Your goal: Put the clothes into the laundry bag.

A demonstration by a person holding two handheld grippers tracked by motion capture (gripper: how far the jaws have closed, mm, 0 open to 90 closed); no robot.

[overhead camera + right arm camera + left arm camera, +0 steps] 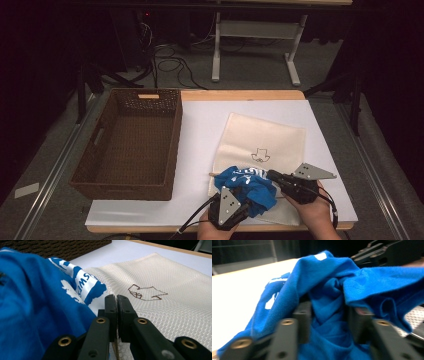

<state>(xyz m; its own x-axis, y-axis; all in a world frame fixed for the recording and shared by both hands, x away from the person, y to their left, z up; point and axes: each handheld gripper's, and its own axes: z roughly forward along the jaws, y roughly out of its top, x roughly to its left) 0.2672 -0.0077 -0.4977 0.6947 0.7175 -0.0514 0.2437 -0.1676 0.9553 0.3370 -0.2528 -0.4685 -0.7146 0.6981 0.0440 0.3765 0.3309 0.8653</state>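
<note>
A crumpled blue shirt [247, 184] with white print lies at the near edge of a cream mesh bag [265, 137] that bears a small brown outline drawing. My left gripper [246, 199] comes in from the front, and its jaws are shut on a bunched fold of the blue shirt [324, 280]. In the left gripper view the cloth fills the gap in my left gripper [329, 320]. My right gripper [271, 175] sits just right of the shirt, low on the bag. There my right gripper [116, 300] is shut, with cream mesh of the bag [175, 290] pinched at the jaws' base, beside the shirt [37, 315].
A brown wicker basket [176, 145] stands at the left of the white sheet [200, 130] that covers the table. Beyond the table's far edge are cables on the floor and a white table frame [216, 50]. The basket's wall [62, 247] rises behind the shirt.
</note>
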